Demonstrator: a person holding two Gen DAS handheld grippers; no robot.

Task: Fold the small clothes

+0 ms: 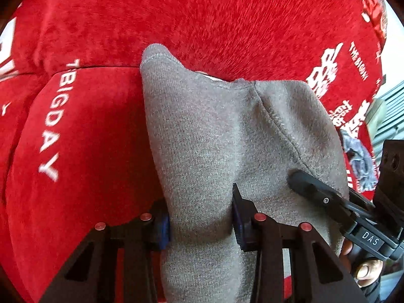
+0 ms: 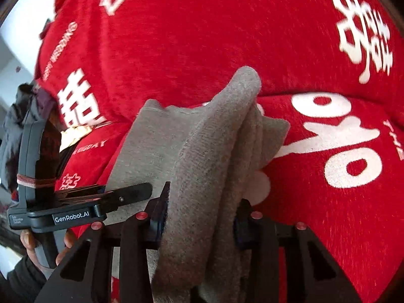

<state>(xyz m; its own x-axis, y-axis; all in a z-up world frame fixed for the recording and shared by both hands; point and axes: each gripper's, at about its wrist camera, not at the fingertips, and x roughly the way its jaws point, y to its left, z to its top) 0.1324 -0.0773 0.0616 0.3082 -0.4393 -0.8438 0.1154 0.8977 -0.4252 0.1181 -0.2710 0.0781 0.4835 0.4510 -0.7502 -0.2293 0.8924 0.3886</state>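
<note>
A small grey knit garment hangs over a red fleece blanket. My left gripper is shut on the grey garment, which bulges between its blue-padded fingers. My right gripper is shut on the same grey garment, bunched in several layers between its fingers. In the left wrist view the right gripper's black finger presses on the cloth at the right. In the right wrist view the left gripper's finger holds the cloth at the left.
The red blanket with white lettering fills both views and is folded into soft ridges. A blue-grey cloth lies at the right edge of the left wrist view. A dark garment sits at the far left of the right wrist view.
</note>
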